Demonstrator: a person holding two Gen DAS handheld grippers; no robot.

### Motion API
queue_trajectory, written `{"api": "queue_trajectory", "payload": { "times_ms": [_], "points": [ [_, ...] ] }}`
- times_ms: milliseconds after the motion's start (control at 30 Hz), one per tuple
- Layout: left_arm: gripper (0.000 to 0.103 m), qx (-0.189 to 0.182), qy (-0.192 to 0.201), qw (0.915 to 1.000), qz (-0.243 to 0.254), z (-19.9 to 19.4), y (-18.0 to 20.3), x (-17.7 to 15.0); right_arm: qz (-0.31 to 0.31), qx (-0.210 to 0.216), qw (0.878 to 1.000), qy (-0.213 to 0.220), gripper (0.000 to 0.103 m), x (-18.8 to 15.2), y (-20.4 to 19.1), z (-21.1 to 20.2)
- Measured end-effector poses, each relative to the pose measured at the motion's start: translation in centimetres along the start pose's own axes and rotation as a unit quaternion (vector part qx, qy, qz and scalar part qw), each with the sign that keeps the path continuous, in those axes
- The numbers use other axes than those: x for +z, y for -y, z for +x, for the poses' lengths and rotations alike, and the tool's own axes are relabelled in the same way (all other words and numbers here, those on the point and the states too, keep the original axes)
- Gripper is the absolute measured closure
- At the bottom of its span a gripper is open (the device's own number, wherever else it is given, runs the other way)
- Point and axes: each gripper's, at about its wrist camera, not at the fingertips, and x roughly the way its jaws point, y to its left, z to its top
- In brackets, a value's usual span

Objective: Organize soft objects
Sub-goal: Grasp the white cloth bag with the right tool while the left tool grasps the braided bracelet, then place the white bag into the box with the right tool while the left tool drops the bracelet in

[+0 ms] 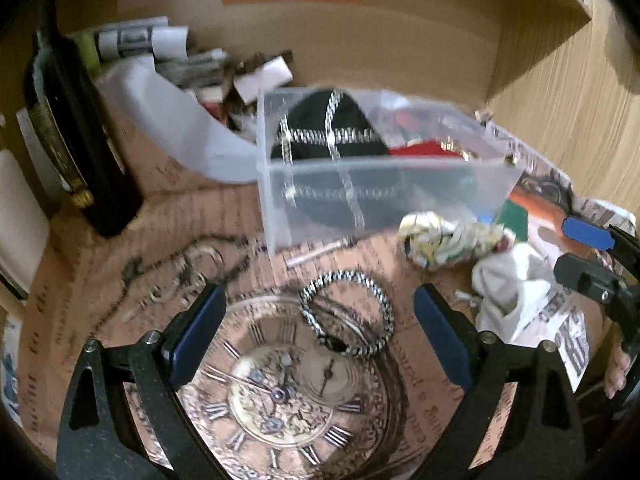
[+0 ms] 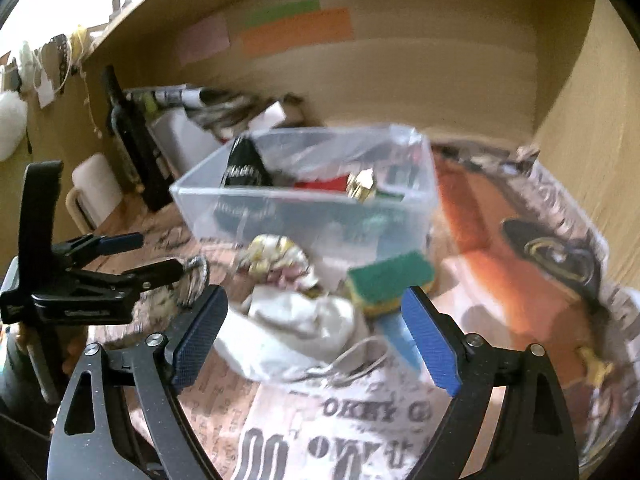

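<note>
Left wrist view
Left gripper (image 1: 320,336): its blue-padded fingers fill the bottom of the frame, spread wide apart with nothing between the pads.
Braided hair tie (image 1: 346,330): a black-and-white loop lying flat on the printed paper, at centre frame between the fingertips and touching neither.
Clock-print paper (image 1: 132,240): covers the surface; a large pocket-watch face sits at bottom centre.
Clear plastic bin (image 1: 384,188): centre to centre right, tilted in the picture; a black cloth with silver chain trim (image 1: 328,128) and something red are inside.
Patterned fabric bundle (image 1: 444,240): just below the bin's lower right corner, on the surface.
White cloth pouch (image 1: 508,284): at right, just beside the bundle.
Right gripper (image 1: 580,252): comes in at the right edge, one blue pad showing above a black finger, a gap between them.
Dark bottle (image 1: 68,136): at far left.

Right wrist view
Right gripper (image 2: 316,340): fingers wide apart at the bottom of the frame, holding nothing.
White cloth pouch (image 2: 296,328): centre frame, lying between the two fingertips, its drawstring trailing to the lower right.
Green and yellow sponge (image 2: 390,280): at centre right, close to the right finger pad; contact cannot be told.
Patterned fabric bundle (image 2: 276,260): just above the pouch, in front of the bin.
Clear plastic bin (image 2: 304,200): upper centre, holding the black cloth, a red piece and a gold-coloured object.
Left gripper (image 2: 158,254): at left, fingers apart, the hair tie (image 2: 196,280) near its lower fingertip.
Blur: softens most edges.
</note>
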Motion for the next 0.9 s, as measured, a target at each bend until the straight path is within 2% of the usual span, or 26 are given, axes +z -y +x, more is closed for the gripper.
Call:
{"api": "queue_trajectory", "payload": {
  "times_ms": [133, 233, 367, 467, 533, 633, 700, 800, 900],
  "points": [
    [0.007, -0.001, -0.020, 0.9998, -0.003, 1.5, 0.2, -0.5, 0.009, 0.022, 0.999, -0.024, 0.016, -0.8, -0.3, 1.4],
    [0.008, 0.002, -0.032, 0.9995, -0.004, 2.5, 0.1, -0.8, 0.010, 0.022, 0.999, -0.043, 0.016, -1.2, -0.4, 2.6],
    [0.014, 0.001, -0.029, 0.9996, -0.003, 2.5, 0.1, -1.0, 0.028, 0.033, 0.997, -0.056, 0.016, -1.8, 0.2, 3.5],
    [0.026, -0.013, -0.040, 0.9991, 0.000, 2.7, 0.2, -1.1, 0.034, 0.037, 0.997, -0.051, 0.028, -2.0, 0.4, 3.3],
    [0.029, -0.015, -0.039, 0.9991, 0.001, 2.7, 0.2, -1.1, 0.031, 0.041, 0.997, -0.050, 0.043, -2.0, 0.3, 3.1],
    [0.043, -0.021, -0.036, 0.9991, 0.005, 2.5, 0.4, -1.2, 0.024, 0.046, 0.998, -0.048, 0.059, -2.1, 0.4, 2.7],
    [0.051, -0.025, -0.034, 0.9991, 0.007, 2.4, 0.4, -1.2, 0.022, 0.048, 0.997, -0.047, 0.067, -2.0, 0.5, 2.5],
    [0.062, -0.024, -0.032, 0.9992, 0.006, 2.1, 0.4, -1.4, 0.021, 0.046, 0.998, -0.041, 0.072, -1.8, 0.7, 2.1],
    [0.068, -0.025, -0.032, 0.9992, 0.007, 1.6, 0.6, -1.5, 0.022, 0.048, 0.998, -0.032, 0.074, -1.6, 0.9, 1.2]
  ]
}}
